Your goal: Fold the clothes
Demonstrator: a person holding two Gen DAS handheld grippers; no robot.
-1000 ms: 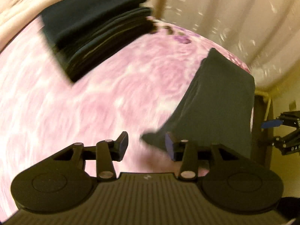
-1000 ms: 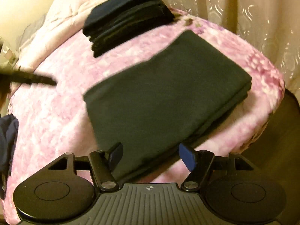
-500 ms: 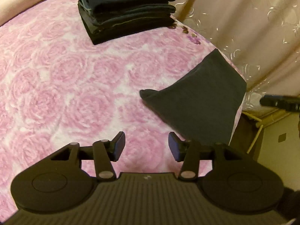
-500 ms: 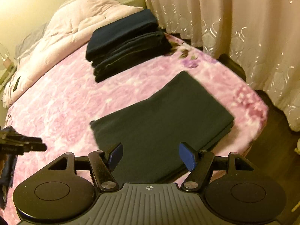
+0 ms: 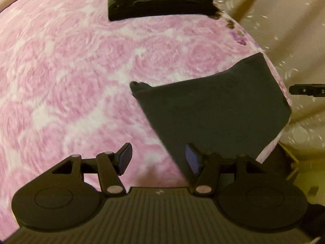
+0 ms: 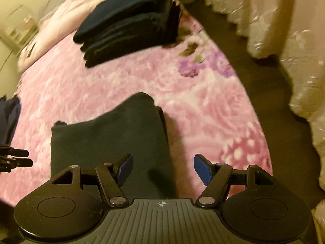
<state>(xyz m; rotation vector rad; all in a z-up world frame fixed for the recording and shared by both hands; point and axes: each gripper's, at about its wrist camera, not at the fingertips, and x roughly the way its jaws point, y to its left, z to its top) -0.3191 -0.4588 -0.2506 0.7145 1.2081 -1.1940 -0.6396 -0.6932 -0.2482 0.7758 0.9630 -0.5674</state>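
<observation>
My left gripper has just been opening and my right gripper is open, both empty; a bad grab could mess up the folded dark cloth.

A bed under a pink rose-patterned blanket fills the room, with a pale quilt bunched at its far end. Cream embroidered curtains hang to the dark floor. The light is warm and yellowish.
</observation>
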